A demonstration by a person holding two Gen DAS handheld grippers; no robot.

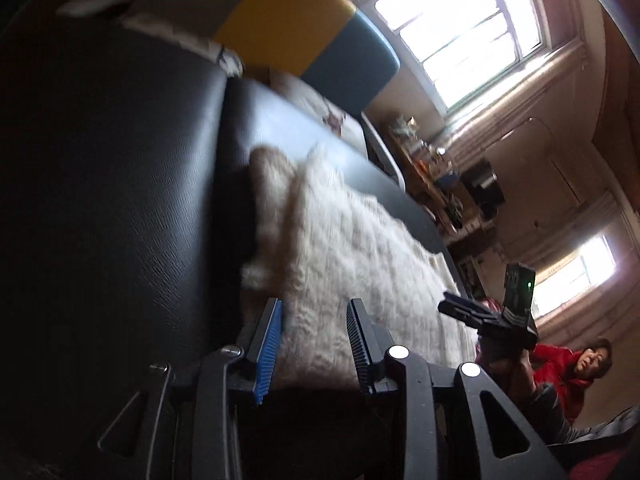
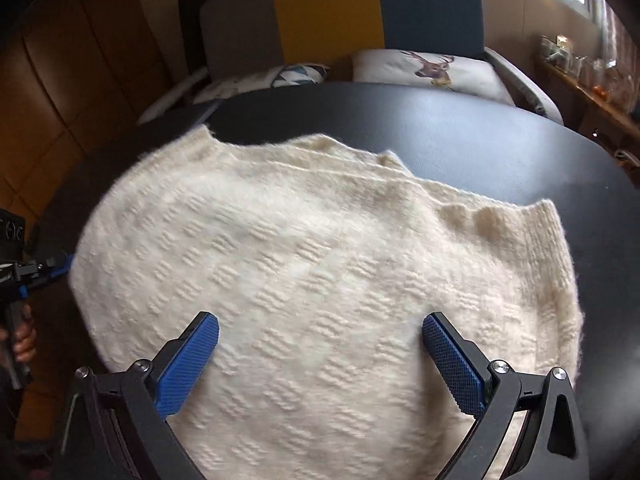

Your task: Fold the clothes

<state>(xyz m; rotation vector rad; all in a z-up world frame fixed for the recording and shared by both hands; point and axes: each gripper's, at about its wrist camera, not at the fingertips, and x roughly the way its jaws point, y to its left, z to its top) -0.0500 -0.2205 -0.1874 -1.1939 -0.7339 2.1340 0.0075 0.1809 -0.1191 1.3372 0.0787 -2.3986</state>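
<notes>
A: Starting at the left, what do you see?

B: The left gripper [image 2: 60, 262] comes in at the left edge of the sweater [image 2: 312, 264], held low by a hand [image 2: 22, 338] on its grip. In its own view its fingers [image 1: 269, 338] stand a little apart, with the cream knit lying between them; I cannot tell whether they touch it.

A: And the sweater itself?

B: It lies spread flat on the black table [image 2: 460, 136], filling most of the middle. A ribbed band runs down its right edge, and the far edge has a layer folded over.

A: What about the right side?

B: The right gripper [image 2: 320, 332] hovers over the near part of the sweater, its blue-padded fingers [image 2: 188, 364] spread wide with nothing between them but the knit below.

A: Anything behind the table?

B: A sofa [image 2: 380, 4] with grey, yellow and teal back panels, and on it a white pillow [image 2: 432, 70] printed with a deer. To the far right, in the left wrist view, a bright window [image 1: 460, 28] and a person in a red top [image 1: 568, 364].
</notes>
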